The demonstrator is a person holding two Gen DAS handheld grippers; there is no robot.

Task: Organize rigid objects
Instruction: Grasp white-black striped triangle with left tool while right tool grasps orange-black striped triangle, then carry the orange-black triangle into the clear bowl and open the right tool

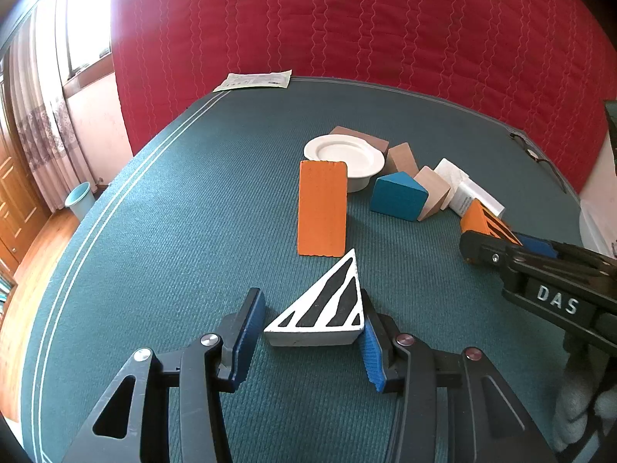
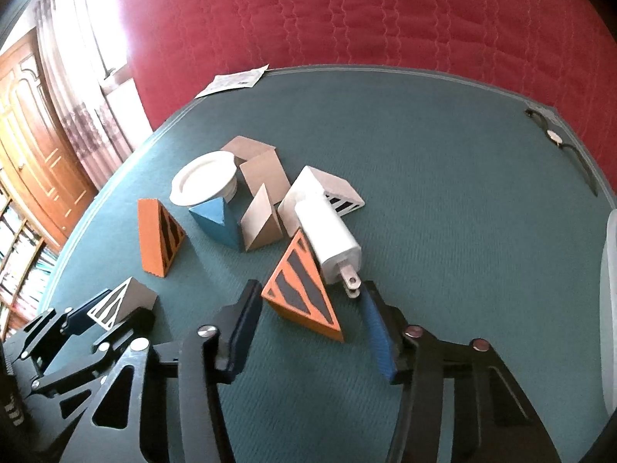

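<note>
The left tongs [image 1: 314,341] pinched a white, black-striped triangular wedge [image 1: 324,312]. The right tongs [image 2: 310,324] straddled an orange striped wedge [image 2: 302,293] narrowly, contact unclear; behind it, a white charger [image 2: 329,231] partly hid another white wedge [image 2: 335,189].

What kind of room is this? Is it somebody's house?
Probably a room in a home. A big red quilted cover hangs behind the green table, a curtained window lets in daylight beside a wooden door, and a small blue bin stands on the wood floor.

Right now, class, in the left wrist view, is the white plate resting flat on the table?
No: the white plate sits raised on a white bowl.
</note>
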